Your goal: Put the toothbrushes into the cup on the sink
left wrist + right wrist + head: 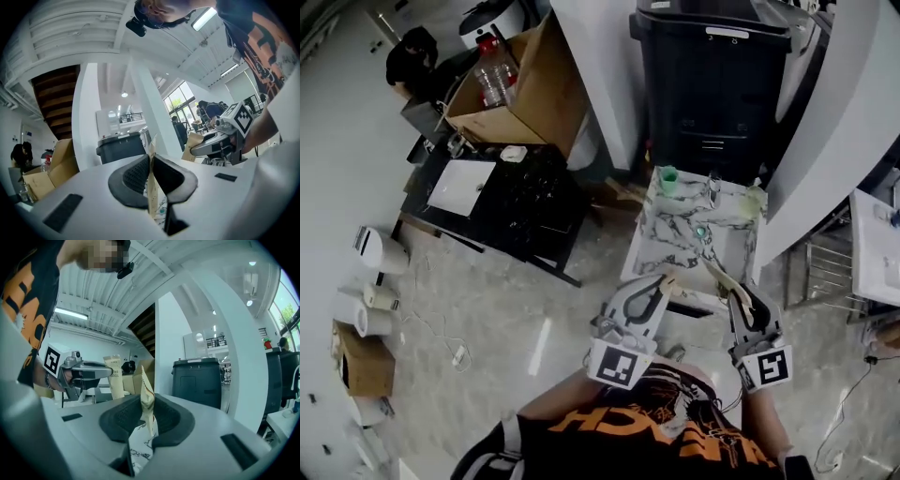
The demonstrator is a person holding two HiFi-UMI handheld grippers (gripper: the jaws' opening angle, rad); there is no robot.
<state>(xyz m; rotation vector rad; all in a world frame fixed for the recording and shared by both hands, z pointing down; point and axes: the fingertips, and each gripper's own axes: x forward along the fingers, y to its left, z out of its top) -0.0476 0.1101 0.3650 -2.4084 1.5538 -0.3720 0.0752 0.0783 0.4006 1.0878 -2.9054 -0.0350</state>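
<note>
Each gripper holds a flat beige paper toothbrush packet. In the left gripper view my left gripper [151,161] is shut on its packet [151,192], which stands on edge between the pads. My right gripper [146,409] is shut on a crumpled packet [148,397]. From the head view, both the left gripper [659,284] and the right gripper [733,289] hover at the near edge of the marble-patterned sink top [675,230]. A green cup [667,178] stands at the far left corner of that top, apart from both grippers.
A tall black bin [712,84] stands behind the sink top. White pillars rise on both sides of it. A black table [520,202] and an open cardboard box [520,84] are to the left. Cables and white appliances [380,253] lie on the floor at far left.
</note>
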